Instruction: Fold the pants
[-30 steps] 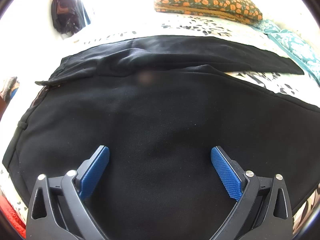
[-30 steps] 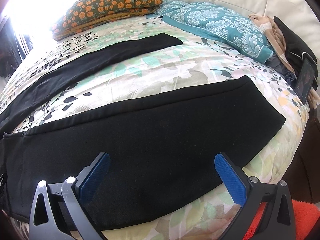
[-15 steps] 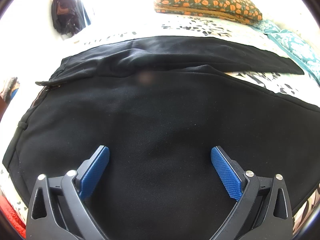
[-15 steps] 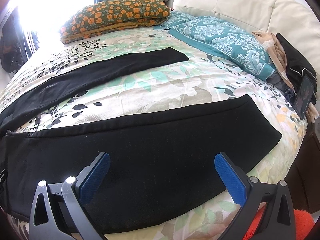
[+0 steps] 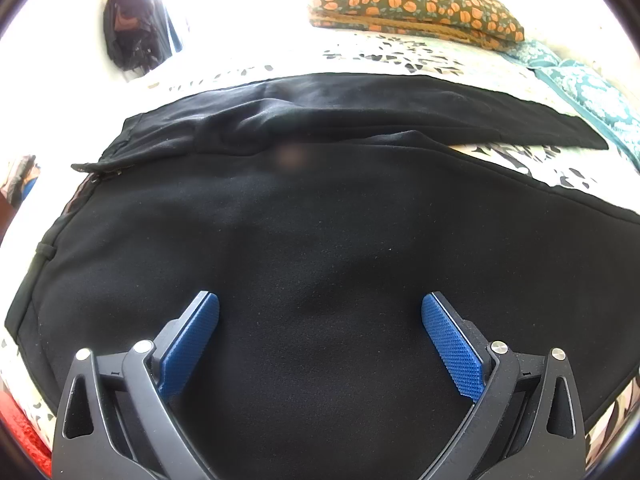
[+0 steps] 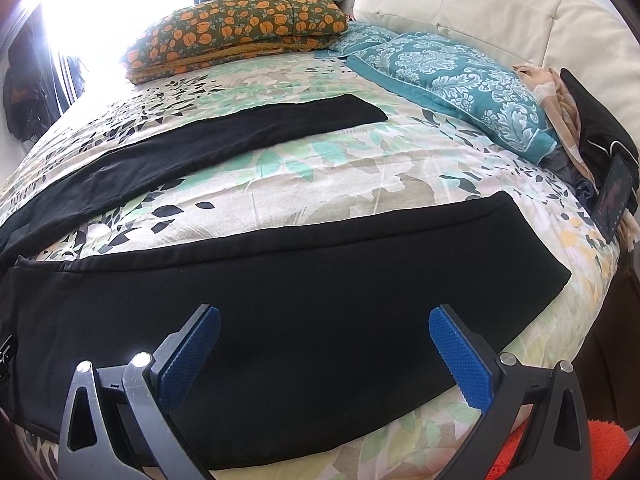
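Black pants point(image 5: 320, 220) lie spread flat on a floral bedspread point(image 6: 320, 152), legs apart. In the left wrist view the waist and seat fill the frame, the far leg point(image 5: 400, 112) stretching right. My left gripper point(image 5: 320, 312) is open and empty just above the seat. In the right wrist view the near leg point(image 6: 320, 280) runs across to its hem at the right, and the far leg point(image 6: 220, 140) lies beyond. My right gripper point(image 6: 324, 320) is open and empty above the near leg.
An orange-flowered pillow point(image 6: 236, 28) and teal pillows point(image 6: 452, 80) lie at the head of the bed by a cream headboard point(image 6: 480, 4). Clothes and a phone point(image 6: 612, 200) sit at the right edge. An orange rug point(image 6: 560, 452) lies on the floor below.
The right gripper has pulled back and tilted up slightly, showing more of the headboard and bed. The left gripper has not moved.
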`<state>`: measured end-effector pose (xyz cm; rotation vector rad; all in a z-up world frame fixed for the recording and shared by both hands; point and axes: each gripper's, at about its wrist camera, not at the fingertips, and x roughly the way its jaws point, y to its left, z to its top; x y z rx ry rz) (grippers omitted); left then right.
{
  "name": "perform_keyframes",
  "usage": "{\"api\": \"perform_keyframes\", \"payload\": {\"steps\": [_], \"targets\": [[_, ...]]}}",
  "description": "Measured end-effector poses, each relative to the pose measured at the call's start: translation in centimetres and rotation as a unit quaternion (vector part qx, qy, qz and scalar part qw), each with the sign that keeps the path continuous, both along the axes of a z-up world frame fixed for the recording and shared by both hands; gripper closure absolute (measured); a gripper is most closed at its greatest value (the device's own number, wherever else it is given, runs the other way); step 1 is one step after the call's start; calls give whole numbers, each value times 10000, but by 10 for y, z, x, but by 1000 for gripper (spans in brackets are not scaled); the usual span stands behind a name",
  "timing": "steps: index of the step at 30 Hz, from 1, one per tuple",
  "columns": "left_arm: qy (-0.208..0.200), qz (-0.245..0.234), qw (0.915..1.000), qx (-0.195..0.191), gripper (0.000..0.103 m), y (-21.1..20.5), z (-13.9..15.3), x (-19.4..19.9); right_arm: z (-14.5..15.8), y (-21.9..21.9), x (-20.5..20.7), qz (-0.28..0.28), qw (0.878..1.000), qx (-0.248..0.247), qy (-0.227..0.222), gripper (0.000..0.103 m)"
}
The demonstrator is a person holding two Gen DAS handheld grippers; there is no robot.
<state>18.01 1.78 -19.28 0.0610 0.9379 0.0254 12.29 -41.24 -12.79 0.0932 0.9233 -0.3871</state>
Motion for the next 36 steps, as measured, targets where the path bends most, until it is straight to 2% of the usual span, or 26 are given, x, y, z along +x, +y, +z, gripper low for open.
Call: {"api": "perform_keyframes", "payload": {"steps": [3,7,8,11,13,16,19,22,25,26,27,28,31,36], "targets": [[67,8,10000,-12,1,0,1,1,0,1,0,31,10000,6,-3,0],[704,-23,9975,-83,3,3,17,22,8,-5,-1,81,9997,214,-89,0],[695,-28,9975,-112,3,5,26,28,12,-10,-1,84,9991,381,-143,0],[163,-26,9995,-285,2,10,65,51,22,-35,16,132,9952,946,-217,0],[-81,-33,9992,-378,2,11,87,80,28,-50,43,247,9947,971,-220,0],[-75,-10,9991,-429,2,9,99,138,38,-80,98,467,9945,909,-223,0],[34,207,9993,-324,2,6,88,197,40,-111,169,698,9949,712,-130,0],[493,466,9974,-232,2,6,50,249,28,-143,243,718,9939,821,187,0],[1017,673,9924,-140,1,14,2,274,13,-173,304,429,9934,965,444,0],[1065,645,9921,-163,1,15,-12,271,8,-182,320,329,9931,1018,473,0],[717,548,9958,-172,1,16,-10,267,3,-190,335,236,9929,1059,492,0],[608,497,9968,-120,1,14,-12,258,-1,-197,348,161,9927,1085,505,0],[412,465,9980,-81,1,11,-12,251,-18,-211,386,114,9902,1207,689,0],[199,453,9988,51,1,8,-15,248,-57,-216,419,72,9878,1010,1181,0]]}}
